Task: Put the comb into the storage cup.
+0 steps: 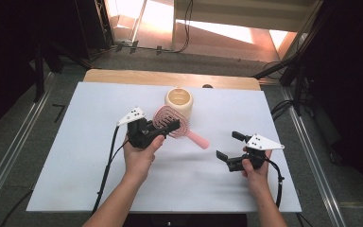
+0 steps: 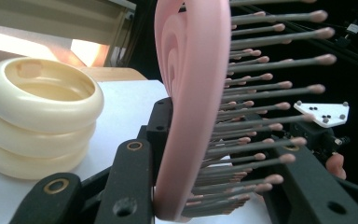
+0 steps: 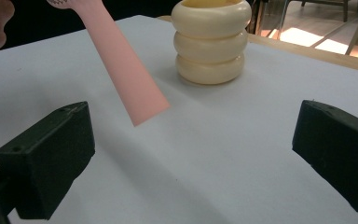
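Hairbrush lifted, not yet in the cup
Left tool clamps the pink hairbrush head just beside the cream ringed cup; right tool gapes wide, empty, above the worktop

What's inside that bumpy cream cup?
The cream cup looks hollow: its smooth inner wall shows, and nothing sticks up out of it. Its rim hides the bottom, so something small could lie there. The pink hairbrush stays outside it, held by the left gripper.

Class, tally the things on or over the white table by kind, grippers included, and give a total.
Pink hairbrush: 1
Cream ringed holder: 1
Grippers, left gripper and right gripper: 2
Total: 4
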Demonstrator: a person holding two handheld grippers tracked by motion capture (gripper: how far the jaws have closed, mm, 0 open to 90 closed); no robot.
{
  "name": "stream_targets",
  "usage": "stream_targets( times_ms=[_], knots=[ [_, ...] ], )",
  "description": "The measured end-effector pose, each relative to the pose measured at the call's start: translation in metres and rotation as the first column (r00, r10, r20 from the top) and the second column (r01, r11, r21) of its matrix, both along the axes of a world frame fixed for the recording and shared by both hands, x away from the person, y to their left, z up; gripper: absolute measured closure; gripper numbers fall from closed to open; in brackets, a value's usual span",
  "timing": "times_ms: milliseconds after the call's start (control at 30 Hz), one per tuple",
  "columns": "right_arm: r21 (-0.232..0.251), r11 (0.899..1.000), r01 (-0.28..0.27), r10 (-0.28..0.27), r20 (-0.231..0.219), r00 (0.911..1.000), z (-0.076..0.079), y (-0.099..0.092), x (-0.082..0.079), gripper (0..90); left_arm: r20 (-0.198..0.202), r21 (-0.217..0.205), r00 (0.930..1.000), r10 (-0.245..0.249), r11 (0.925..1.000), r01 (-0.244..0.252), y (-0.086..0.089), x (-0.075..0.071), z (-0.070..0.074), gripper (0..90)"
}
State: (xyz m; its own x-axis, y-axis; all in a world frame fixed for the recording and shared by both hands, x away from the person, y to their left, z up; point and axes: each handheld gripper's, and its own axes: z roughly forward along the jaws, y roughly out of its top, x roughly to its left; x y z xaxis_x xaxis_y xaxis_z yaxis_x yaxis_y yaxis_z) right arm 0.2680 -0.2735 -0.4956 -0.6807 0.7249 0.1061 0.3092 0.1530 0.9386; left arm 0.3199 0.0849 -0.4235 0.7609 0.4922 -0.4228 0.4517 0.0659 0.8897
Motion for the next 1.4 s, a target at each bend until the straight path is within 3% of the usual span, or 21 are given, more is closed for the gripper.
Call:
stream_targets(
  times_ms=[567, 733, 1400],
  knots=[
    [0.003, 0.996, 0.093, -0.093, 0.015, 0.9956, -0.006, -0.028, -0.022, 0.0, 0.018, 0.001, 0.9996, 0.020, 0.9998, -0.020, 0.010, 0.005, 0.008, 65.6],
    [0.027, 0.995, 0.099, -0.099, 0.010, 0.9950, -0.006, -0.036, -0.028, 0.0, 0.022, -0.005, 0.9995, 0.021, 0.9998, -0.020, 0.014, 0.006, 0.010, 65.6],
    [0.007, 0.990, 0.144, -0.144, -0.002, 0.9896, -0.014, -0.054, -0.045, 0.0, 0.055, -0.020, 0.9971, 0.053, 0.9984, -0.052, 0.024, 0.014, 0.025, 65.6]
  ],
)
